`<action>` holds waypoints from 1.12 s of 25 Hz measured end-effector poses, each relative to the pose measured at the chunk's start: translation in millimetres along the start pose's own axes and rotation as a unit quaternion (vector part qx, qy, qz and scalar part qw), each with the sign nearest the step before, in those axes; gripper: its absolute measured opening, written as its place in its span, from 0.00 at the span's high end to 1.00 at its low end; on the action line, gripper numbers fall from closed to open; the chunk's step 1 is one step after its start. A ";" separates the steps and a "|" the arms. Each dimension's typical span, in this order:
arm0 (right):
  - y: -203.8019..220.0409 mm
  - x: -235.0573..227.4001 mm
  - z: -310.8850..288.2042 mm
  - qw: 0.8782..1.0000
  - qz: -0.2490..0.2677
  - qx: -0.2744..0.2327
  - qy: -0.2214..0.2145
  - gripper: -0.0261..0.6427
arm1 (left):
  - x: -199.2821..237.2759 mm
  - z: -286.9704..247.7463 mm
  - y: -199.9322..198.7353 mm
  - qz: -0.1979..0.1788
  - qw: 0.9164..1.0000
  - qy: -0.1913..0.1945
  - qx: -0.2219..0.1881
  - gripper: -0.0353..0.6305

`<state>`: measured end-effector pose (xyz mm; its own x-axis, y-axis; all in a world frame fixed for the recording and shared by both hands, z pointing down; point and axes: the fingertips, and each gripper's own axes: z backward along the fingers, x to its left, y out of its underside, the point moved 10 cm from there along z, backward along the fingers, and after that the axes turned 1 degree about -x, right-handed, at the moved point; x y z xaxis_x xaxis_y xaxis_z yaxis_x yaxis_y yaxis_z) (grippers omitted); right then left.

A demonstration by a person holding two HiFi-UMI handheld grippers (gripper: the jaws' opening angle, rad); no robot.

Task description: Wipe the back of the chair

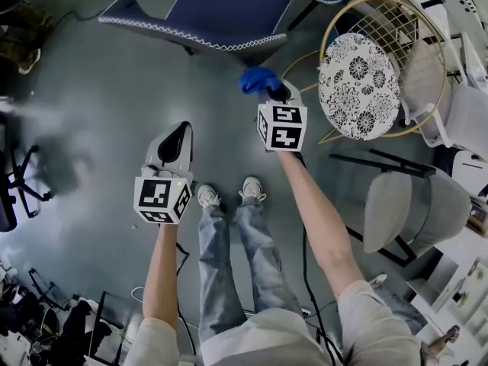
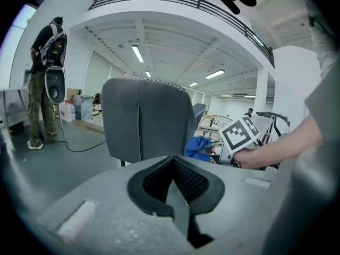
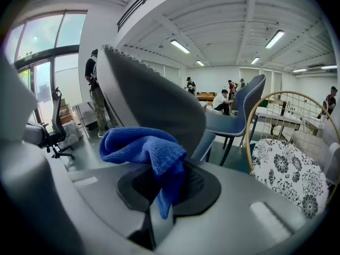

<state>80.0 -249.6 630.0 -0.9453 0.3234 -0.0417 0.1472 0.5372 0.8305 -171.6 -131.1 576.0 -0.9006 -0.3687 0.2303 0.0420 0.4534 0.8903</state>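
- A blue cloth (image 3: pixel 142 146) is clamped between the closed jaws of the right gripper (image 3: pixel 169 180).
- The cloth is held just beside the grey back of the chair (image 3: pixel 154 102); contact cannot be confirmed.
- The left gripper (image 2: pixel 175 178) is held lower and to the left, its jaws pressed together with nothing between them.
- A wire chair with a floral cushion (image 1: pixel 358 86) is seen to the right on the floor.

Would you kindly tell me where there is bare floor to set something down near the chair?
The widest bare floor lies left of the left gripper, between the blue chair and the black office chair at the left edge. The right side is crowded with the wire chair and grey chairs. Dark clutter fills the lower left.
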 end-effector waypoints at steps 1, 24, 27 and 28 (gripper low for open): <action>3.2 9.9 -3.6 1.000 -0.003 0.005 -0.005 0.89 | 3.8 1.9 0.2 0.001 1.000 -0.002 0.000 0.95; -9.2 93.5 -96.5 0.999 -0.040 0.025 -0.011 0.89 | 76.6 25.3 -2.8 -0.006 1.000 -0.017 0.019 0.95; -7.8 89.0 -90.0 0.999 -0.041 0.023 -0.009 0.89 | 72.3 22.6 -4.8 -0.009 1.000 -0.011 0.018 0.95; -7.1 85.3 -86.7 0.999 -0.042 0.024 -0.006 0.89 | 70.6 21.1 -5.5 -0.010 1.000 -0.009 0.018 0.95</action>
<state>-26.9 -293.4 668.7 -0.9513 0.2852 -0.1169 0.0818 0.5994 0.7963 -244.5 -142.5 579.1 -0.9088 -0.3637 0.2043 0.0081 0.4743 0.8803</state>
